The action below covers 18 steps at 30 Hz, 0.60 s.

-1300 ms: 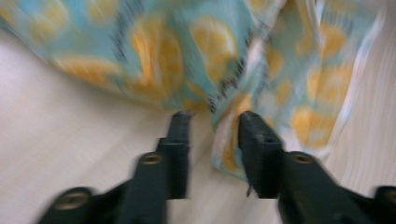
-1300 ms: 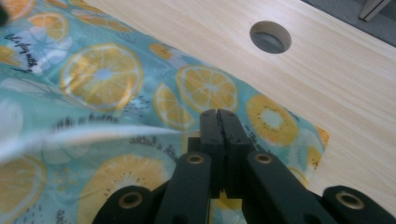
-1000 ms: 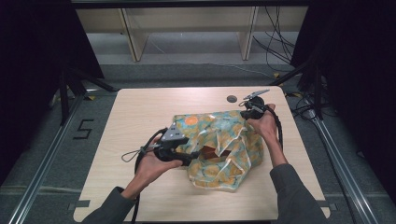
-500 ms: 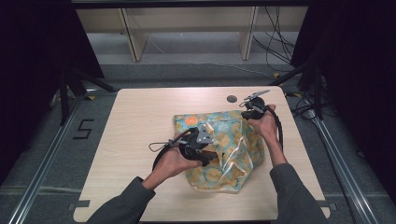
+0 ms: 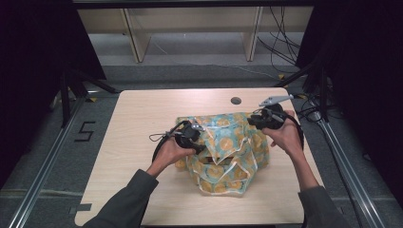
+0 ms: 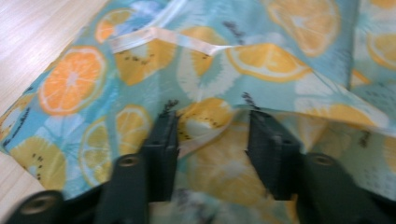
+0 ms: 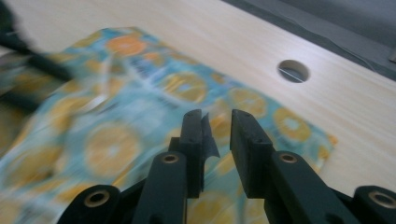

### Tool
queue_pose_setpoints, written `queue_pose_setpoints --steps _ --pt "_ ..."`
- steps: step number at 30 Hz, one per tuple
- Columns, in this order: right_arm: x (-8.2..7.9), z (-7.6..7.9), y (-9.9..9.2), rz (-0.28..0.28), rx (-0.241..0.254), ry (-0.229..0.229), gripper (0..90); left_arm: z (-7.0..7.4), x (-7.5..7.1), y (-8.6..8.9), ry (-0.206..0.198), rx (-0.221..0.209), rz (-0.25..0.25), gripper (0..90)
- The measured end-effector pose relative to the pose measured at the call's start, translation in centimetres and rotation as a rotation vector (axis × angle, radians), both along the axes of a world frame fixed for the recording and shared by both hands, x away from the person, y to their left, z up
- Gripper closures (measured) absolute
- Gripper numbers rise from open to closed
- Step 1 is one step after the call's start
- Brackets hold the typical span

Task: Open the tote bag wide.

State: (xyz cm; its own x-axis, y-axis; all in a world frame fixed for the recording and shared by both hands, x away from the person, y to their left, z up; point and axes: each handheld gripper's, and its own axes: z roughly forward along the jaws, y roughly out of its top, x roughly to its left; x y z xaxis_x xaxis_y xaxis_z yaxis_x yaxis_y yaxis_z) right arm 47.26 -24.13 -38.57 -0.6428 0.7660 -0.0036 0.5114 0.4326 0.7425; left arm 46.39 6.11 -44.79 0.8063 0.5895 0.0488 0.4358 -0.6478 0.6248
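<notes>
A teal cloth [image 5: 228, 156] printed with orange and lemon slices lies crumpled in folds on the wooden table [image 5: 138, 118]. My left gripper [image 5: 199, 142] is at the cloth's left side. In the left gripper view the left gripper [image 6: 215, 121] has been closing, its jaws still apart around a fold of the cloth [image 6: 210, 70] with a white hem. My right gripper [image 5: 254, 121] hovers at the cloth's far right corner. In the right gripper view the right gripper [image 7: 215, 116] has just been opening, with a narrow gap and the cloth [image 7: 140, 102] lying below it.
A round hole [image 5: 235, 100] is cut in the table just beyond the cloth; it shows again as the hole [image 7: 293, 71] in the right gripper view. Wooden shelf legs [image 5: 135, 40] stand behind the table. Cables [image 5: 285, 42] trail on the floor at the right. Metal rails [image 5: 47, 171] run along both sides.
My left gripper moved right onto the cloth and its jaws narrowed. My right gripper shifted slightly right and let go of the cloth's corner. The cloth has bunched toward the right.
</notes>
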Motion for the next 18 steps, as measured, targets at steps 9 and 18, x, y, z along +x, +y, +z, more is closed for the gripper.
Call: queue_pose_setpoints --steps 9,18 --pt "-6.4 -2.3 1.3 0.152 0.012 0.026 71.0 0.4 1.9 1.2 -0.034 -0.052 0.010 89.1" --pt "-8.0 -5.4 7.7 0.296 -0.079 0.038 86.6 1.5 4.0 2.0 0.001 -0.161 0.091 89.4"
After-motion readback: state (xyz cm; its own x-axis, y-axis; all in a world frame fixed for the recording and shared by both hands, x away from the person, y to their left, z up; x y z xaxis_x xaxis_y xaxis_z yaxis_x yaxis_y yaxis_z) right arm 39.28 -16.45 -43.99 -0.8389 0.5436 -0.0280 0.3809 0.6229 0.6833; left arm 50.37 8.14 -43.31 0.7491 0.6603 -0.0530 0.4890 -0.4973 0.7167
